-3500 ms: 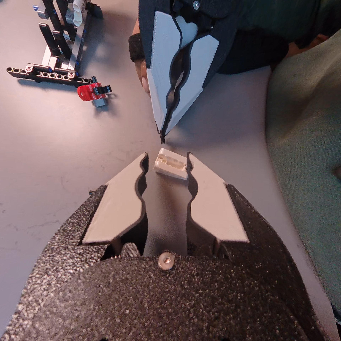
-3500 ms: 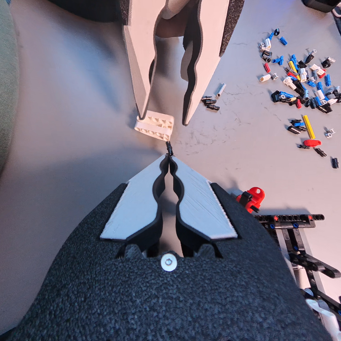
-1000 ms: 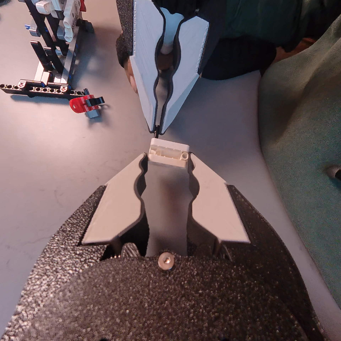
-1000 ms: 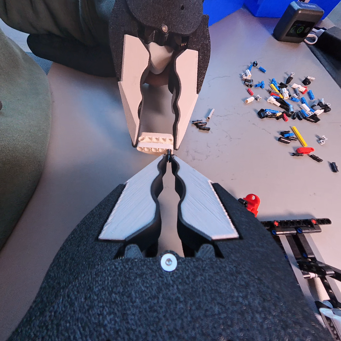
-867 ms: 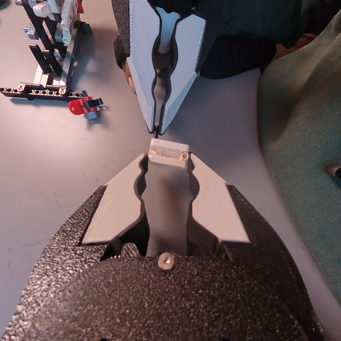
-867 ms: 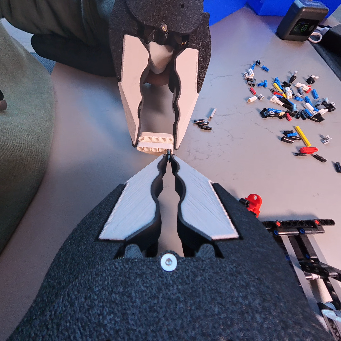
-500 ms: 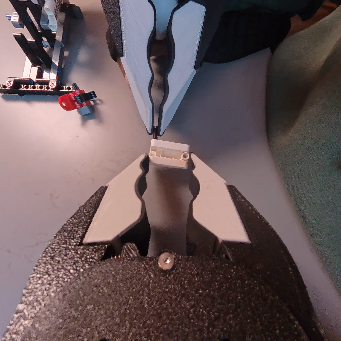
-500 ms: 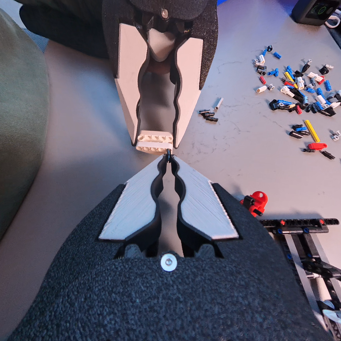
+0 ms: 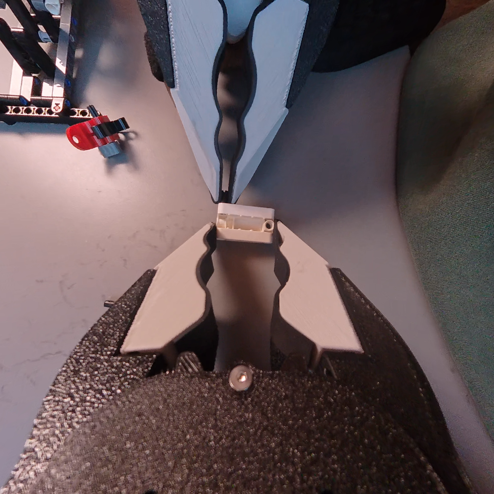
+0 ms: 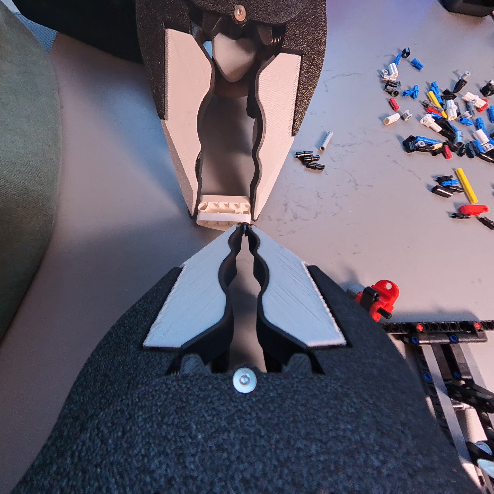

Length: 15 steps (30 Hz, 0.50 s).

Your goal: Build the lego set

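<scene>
- At far left on the grey table point(image 9: 80, 240), the partly built black beam frame point(image 9: 34, 117) and a small red connector sub-assembly point(image 9: 91, 132) wait, unjoined.
- Centre: my left hand-held gripper point(image 9: 244, 227) is clamped on a white rectangular holed lego brick point(image 9: 244, 223), held just above the table. My right hand-held gripper point(image 10: 243, 230), pinched together on a tiny black pin point(image 10: 243, 229), touches the brick's face; whether it is seated I cannot tell.
- Right: a scatter of loose coloured parts point(image 10: 449, 120) suggests most building remains.
</scene>
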Available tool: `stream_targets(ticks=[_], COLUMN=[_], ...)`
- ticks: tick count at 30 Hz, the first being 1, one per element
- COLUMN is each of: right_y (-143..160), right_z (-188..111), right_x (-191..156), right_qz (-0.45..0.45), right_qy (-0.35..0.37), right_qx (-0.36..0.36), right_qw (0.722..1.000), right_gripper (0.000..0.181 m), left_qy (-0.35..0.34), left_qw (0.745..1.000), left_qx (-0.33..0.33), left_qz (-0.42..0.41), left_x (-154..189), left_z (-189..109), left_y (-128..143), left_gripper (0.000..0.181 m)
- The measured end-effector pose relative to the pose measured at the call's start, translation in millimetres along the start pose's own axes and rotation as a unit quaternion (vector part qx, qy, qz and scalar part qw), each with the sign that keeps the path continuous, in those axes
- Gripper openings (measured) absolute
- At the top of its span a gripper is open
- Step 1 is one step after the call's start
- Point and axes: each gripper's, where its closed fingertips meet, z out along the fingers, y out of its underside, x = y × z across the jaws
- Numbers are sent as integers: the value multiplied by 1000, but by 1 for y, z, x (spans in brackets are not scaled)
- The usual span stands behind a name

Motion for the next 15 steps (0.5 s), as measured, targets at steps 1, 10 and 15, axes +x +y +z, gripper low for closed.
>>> stream_targets(ticks=[1, 10, 15], right_y=[0, 0, 3], right_z=[0, -6, -4], right_x=[0, 5, 2], right_qz=[1, -2, -5], right_qy=[-2, 8, 4], right_qx=[1, 4, -5], right_qw=[1000, 1000, 1000], right_gripper=[4, 2, 0], left_qy=[2, -4, -5], left_qw=[1000, 1000, 1000], left_qx=[1, -4, -3], left_qz=[-1, -3, -3], left_x=[0, -4, -4], left_z=[0, 0, 0], left_y=[0, 2, 2], left_gripper=[42, 43, 43])
